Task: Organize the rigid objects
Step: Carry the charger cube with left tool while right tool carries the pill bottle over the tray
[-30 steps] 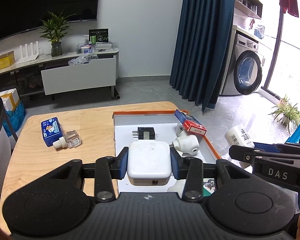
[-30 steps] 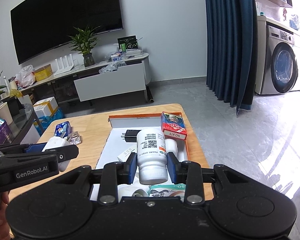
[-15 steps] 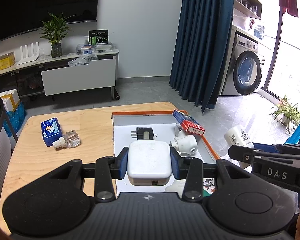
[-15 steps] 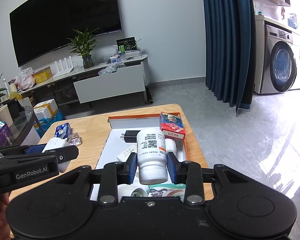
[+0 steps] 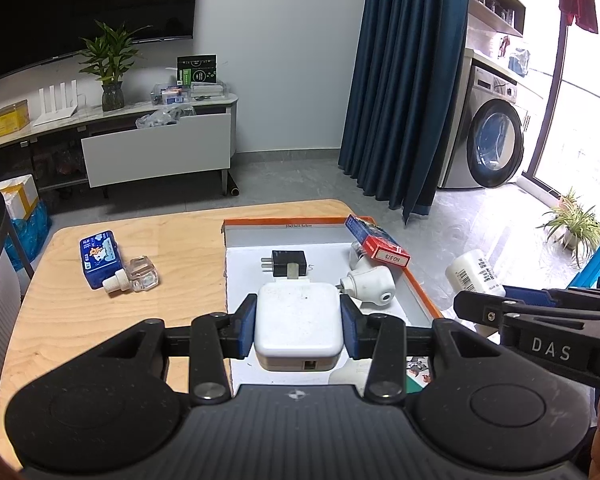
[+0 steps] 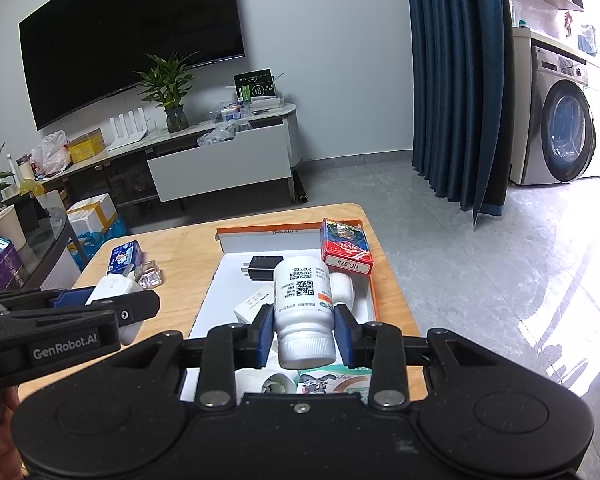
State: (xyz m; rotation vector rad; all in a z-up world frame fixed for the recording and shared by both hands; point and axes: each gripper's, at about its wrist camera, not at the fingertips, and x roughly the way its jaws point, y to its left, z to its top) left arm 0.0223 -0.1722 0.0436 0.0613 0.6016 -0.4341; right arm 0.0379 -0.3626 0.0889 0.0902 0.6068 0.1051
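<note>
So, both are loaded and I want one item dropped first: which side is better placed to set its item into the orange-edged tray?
Left. The left hand-held gripper holds the white square charger over the orange-edged tray's bare white floor.

White bottle [image 5: 475, 272] partly hidden behind right tongs [image 5: 500, 312] (label unreadable).

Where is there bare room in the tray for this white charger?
Bare floor lies along the tray's left wall, left of the black plug. The right side is crowded: red card box, white plug-in device. The wooden table past the glass bottle is bare too.
</note>
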